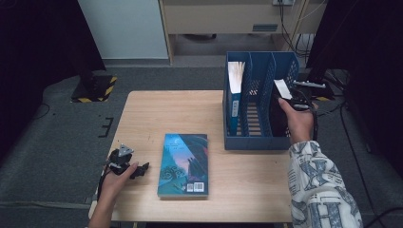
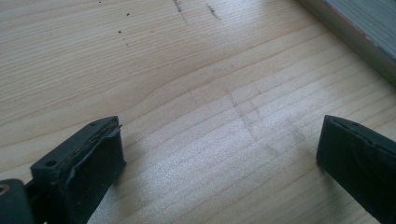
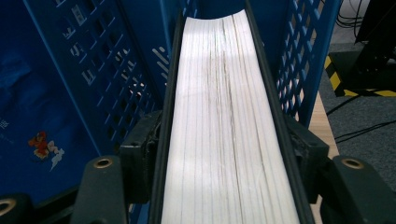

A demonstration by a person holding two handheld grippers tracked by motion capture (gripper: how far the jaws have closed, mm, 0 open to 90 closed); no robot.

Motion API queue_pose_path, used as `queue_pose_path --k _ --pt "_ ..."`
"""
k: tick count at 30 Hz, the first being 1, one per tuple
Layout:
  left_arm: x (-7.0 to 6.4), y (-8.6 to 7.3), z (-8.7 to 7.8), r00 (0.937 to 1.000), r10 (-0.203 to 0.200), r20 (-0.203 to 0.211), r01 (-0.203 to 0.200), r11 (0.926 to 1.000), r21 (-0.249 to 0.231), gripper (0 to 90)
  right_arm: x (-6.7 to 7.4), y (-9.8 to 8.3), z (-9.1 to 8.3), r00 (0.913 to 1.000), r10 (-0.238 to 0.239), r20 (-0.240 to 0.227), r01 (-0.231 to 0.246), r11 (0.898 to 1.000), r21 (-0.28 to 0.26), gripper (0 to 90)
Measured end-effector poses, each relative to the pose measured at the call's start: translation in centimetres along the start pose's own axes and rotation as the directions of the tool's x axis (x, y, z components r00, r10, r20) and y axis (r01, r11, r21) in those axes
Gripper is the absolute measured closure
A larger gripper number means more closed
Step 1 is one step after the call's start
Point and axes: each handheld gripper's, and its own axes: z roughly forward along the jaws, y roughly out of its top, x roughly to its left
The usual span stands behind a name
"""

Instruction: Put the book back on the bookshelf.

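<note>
My right gripper (image 1: 288, 102) is shut on a dark-covered book (image 1: 279, 114) that stands on edge in the right compartment of a blue file rack (image 1: 256, 142). In the right gripper view the jaws of the right gripper (image 3: 224, 151) press both covers of that book, and its white page edges (image 3: 224, 93) run away between the rack's perforated walls (image 3: 93, 70). A blue-covered book (image 1: 184, 164) lies flat on the table, back cover up. To its left, my left gripper (image 1: 140, 170) rests open on the wood; nothing lies between the left gripper's (image 2: 219, 149) jaws.
Another book (image 1: 234, 90) stands in the rack's left compartment, and the middle one holds nothing. The flat book's edge (image 2: 359, 32) lies just beyond the left jaws. The wooden table (image 1: 190, 109) ends close to the rack's right side. Cables and a stand base lie on the floor.
</note>
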Motion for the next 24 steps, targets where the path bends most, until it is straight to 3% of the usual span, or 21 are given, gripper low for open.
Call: queue_pose_path --k 9,15,24 --pt "-0.01 0.01 0.01 1.0000 0.000 0.001 0.000 1.0000 0.000 0.0 0.14 0.18 -0.20 0.9992 -0.020 0.035 0.020 1.000 0.007 48.7" --pt "-0.02 0.01 0.02 1.0000 -0.001 0.001 0.001 1.0000 -0.001 0.0 0.24 0.21 -0.40 0.9969 -0.059 0.052 0.059 0.998 0.006 52.4" --pt "-0.01 0.01 0.02 1.0000 0.001 0.001 -0.001 1.0000 0.000 0.0 -0.08 0.24 -0.83 0.9975 -0.030 0.064 0.029 1.000 0.007 53.4"
